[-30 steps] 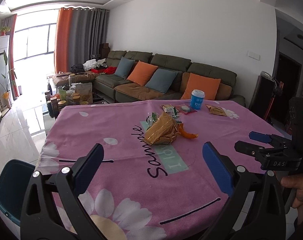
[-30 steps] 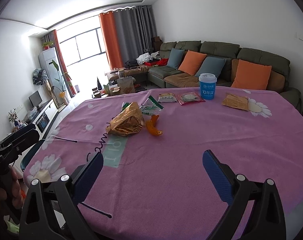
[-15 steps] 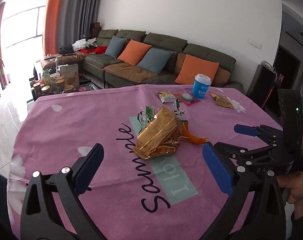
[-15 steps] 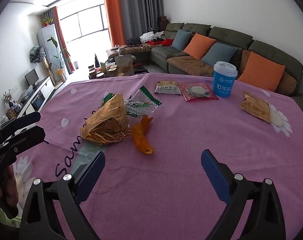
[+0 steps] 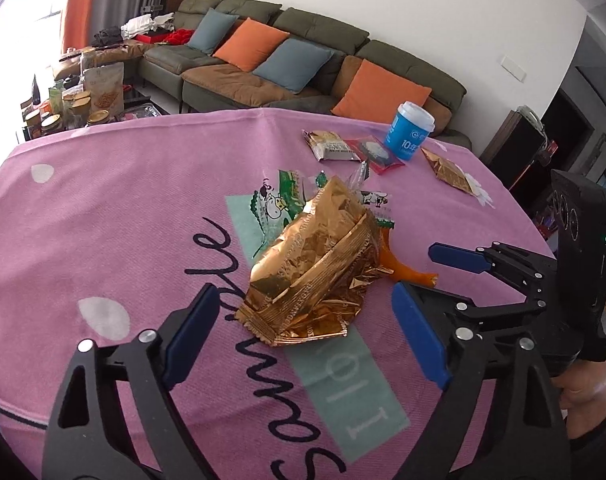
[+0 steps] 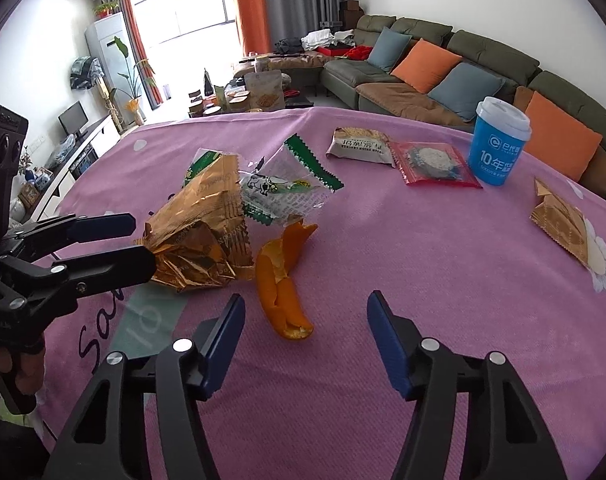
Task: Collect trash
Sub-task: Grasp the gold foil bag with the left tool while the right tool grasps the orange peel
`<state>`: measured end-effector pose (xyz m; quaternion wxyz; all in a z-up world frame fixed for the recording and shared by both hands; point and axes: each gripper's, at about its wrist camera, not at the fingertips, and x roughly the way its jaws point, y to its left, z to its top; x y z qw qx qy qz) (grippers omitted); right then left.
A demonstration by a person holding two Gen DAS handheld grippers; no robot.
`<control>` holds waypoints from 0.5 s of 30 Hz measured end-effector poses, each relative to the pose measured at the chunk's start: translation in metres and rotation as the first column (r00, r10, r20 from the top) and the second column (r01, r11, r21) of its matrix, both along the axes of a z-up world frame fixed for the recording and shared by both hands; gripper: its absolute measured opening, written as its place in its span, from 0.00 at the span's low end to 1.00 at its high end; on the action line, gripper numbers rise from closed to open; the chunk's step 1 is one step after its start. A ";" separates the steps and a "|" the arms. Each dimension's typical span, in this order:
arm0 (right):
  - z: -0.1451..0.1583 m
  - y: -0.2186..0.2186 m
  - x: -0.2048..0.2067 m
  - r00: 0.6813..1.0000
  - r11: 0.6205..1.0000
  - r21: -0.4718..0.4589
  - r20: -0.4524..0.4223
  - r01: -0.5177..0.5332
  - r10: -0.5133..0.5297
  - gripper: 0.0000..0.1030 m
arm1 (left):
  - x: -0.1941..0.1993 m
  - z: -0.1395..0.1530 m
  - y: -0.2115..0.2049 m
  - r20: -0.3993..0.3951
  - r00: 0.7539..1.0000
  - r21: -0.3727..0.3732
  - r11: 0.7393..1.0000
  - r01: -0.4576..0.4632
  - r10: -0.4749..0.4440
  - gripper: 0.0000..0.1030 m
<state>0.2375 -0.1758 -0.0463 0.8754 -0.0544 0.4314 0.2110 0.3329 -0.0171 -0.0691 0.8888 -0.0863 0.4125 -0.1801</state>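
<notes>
Two grippers were over the pink flowered tablecloth point(image 5: 103, 200) when you reached this moment, both pointing down at the litter in the middle. Your left gripper point(image 5: 303, 320) had its blue-padded jaws closing, with the crumpled gold foil snack bag point(image 5: 315, 276) lying between them; the pads were not pressing on it, so it was not yet grasped. Your right gripper point(image 6: 305, 332) was closing too, its jaws on either side of the near end of the curled orange peel point(image 6: 281, 284), and the pads stood clear of it, gripping nothing. The peel lay touching the gold bag's right edge, and a clear wrapper with green zigzag edges and a cow print point(image 6: 287, 188) rested against the bag's far side. Farther back on the cloth sat a pale snack packet point(image 6: 359, 144), a red-edged clear packet point(image 6: 435, 164) just beside it, and a blue paper cup with a white lid point(image 6: 499, 140) standing upright. A flat gold sachet point(image 6: 563, 220) lay well apart, near the right edge.
</notes>
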 end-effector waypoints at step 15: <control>-0.005 0.005 0.005 0.998 0.998 0.025 -0.009 -0.060 0.061 0.12 | 0.002 -0.013 -0.018 -0.014 0.999 0.009 0.999 0.035 -0.035 0.41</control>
